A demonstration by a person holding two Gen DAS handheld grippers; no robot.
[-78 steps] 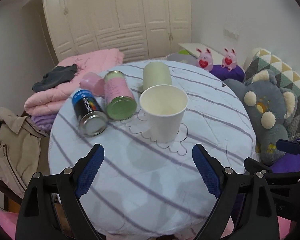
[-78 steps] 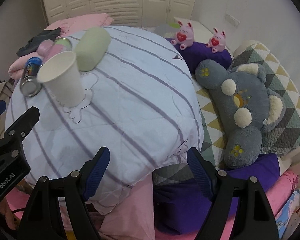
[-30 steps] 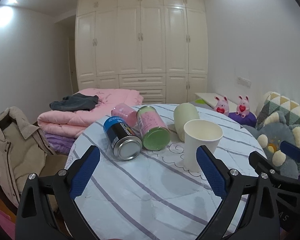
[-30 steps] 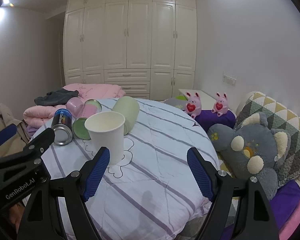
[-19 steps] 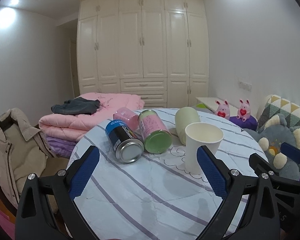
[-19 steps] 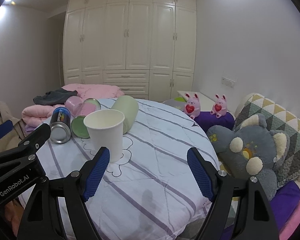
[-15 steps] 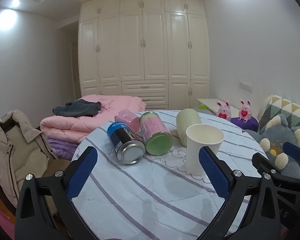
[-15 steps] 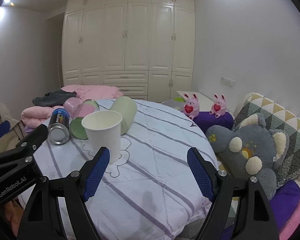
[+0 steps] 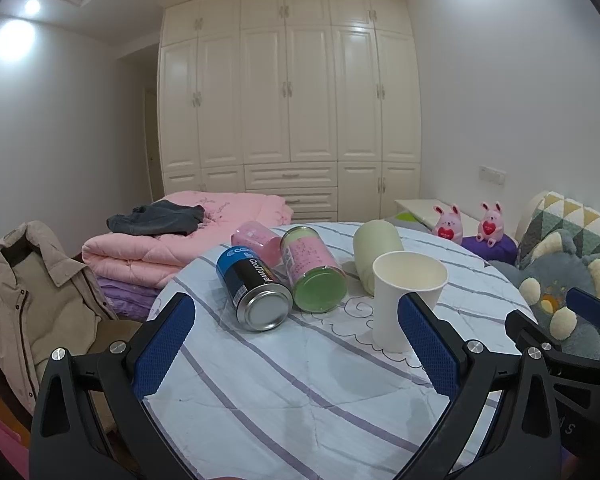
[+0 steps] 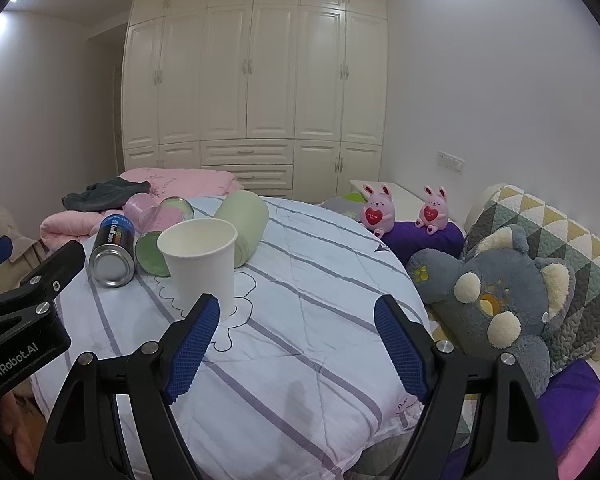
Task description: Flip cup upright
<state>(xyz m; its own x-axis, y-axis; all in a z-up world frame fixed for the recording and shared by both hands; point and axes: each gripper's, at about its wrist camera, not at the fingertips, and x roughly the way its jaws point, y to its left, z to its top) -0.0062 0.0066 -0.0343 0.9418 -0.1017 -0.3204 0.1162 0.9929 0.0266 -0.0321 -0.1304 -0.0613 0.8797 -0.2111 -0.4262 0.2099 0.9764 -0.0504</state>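
- Cup [image 9: 408, 300] of white paper upright on the round counter [image 9: 300, 392], mouth up, near the middle, on a cloud drawing of the striped cover.
- Left tongs [image 9: 296, 346] spread wide, holding nothing, over the near edge of the counter; right blue pad [image 9: 428, 352] just in front of the cup base in the left wrist view, touching or not cannot be told.
- Right tongs [image 10: 298, 354] also spread wide and empty, over the near edge; left blue pad [image 10: 192, 350] just before the cup [image 10: 202, 264] in the right wrist view.
- Behind the cup, toward the far edge, pale green cylinder [image 9: 376, 250] on its side.
- Beside the cup, toward the left edge, green-lidded can with pink label [image 9: 312, 270] on its side, then blue and black can [image 9: 254, 288] on its side, close together.
- Pink cup [image 9: 256, 240] on its side behind these two cans.
- Past the right edge of the counter, grey plush toy [image 10: 496, 296] and two pink rabbit figures [image 10: 404, 208].
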